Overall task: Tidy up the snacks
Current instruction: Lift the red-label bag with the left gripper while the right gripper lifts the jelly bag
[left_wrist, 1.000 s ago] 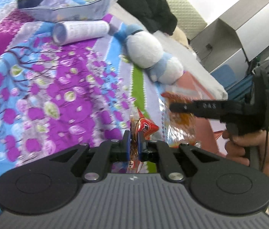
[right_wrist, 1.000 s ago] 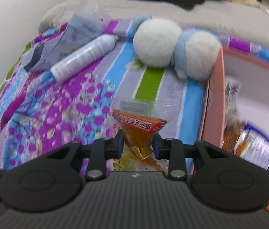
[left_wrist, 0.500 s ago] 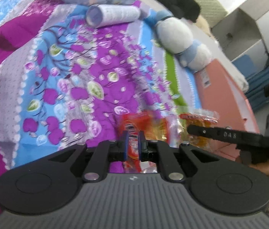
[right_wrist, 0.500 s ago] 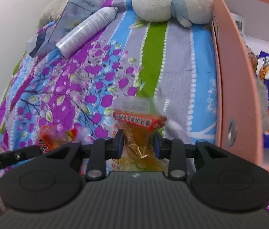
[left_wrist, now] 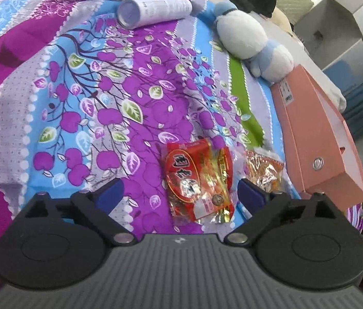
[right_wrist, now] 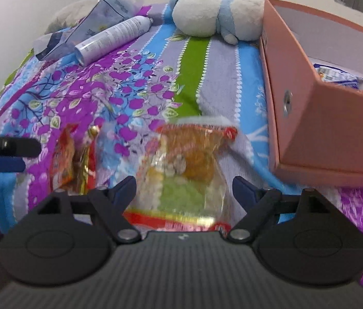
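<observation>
Release noted at both grippers. Left gripper jaws just opened wide; red snack packet dropped on bedspread between them. Right gripper likewise apart; clear orange packet freed, lying left of pink box. Neither packet boxed yet; sorting judged unfinished.

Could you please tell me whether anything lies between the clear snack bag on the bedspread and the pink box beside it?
Nothing visible does. The clear snack bag lies on the bedspread left of the pink box, with only bare cloth between them. The box's near wall stands upright, so the bag must go over it.
</observation>
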Tool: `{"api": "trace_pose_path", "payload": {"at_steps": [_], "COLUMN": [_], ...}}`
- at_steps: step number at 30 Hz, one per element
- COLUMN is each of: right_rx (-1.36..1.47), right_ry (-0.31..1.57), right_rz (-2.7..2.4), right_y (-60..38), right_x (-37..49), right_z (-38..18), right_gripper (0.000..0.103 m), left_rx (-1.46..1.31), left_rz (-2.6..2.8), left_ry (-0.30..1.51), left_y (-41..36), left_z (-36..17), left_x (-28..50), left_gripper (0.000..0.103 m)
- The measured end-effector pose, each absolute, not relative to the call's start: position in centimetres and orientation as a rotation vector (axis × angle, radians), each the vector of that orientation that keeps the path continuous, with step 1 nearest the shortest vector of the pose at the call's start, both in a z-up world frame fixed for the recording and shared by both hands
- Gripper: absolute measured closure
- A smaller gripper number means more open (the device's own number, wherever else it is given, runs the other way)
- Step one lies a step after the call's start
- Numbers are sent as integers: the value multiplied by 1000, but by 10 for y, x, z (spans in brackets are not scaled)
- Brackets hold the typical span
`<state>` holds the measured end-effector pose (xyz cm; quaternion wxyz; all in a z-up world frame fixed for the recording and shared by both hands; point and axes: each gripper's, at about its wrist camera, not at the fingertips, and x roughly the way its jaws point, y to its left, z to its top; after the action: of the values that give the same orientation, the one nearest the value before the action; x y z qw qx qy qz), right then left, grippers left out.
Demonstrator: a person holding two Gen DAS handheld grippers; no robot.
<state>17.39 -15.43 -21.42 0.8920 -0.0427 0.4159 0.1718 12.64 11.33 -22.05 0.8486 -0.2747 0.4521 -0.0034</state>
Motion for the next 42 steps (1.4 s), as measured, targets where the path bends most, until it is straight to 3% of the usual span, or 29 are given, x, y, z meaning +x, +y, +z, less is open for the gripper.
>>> {"api": "trace_pose_path", "payload": {"at_steps": [8, 17, 25, 35, 42], "right_rx": [-95, -85, -73, -135, -120], "right_ry": [728, 708, 733, 729, 735], "right_rz": [319, 369, 387, 393, 401], "right_y": [-152, -140, -147, -135, -137], "right_x": [170, 181, 180, 173, 170], "right_z": [-225, -248, -242, -239, -234], "right_gripper": [20, 18, 48, 68, 75], "left_rx": [-524, -468, -388, -221, -191], "left_rz": [38, 43, 17, 39, 63], "left_ry": [1024, 1045, 1055, 1063, 1045], "left_y": [98, 81, 64, 35, 39], "left_z": [-226, -227, -232, -241, -238], "left_x": [136, 149, 161, 183, 178], "left_gripper": [6, 5, 2, 4, 26]}}
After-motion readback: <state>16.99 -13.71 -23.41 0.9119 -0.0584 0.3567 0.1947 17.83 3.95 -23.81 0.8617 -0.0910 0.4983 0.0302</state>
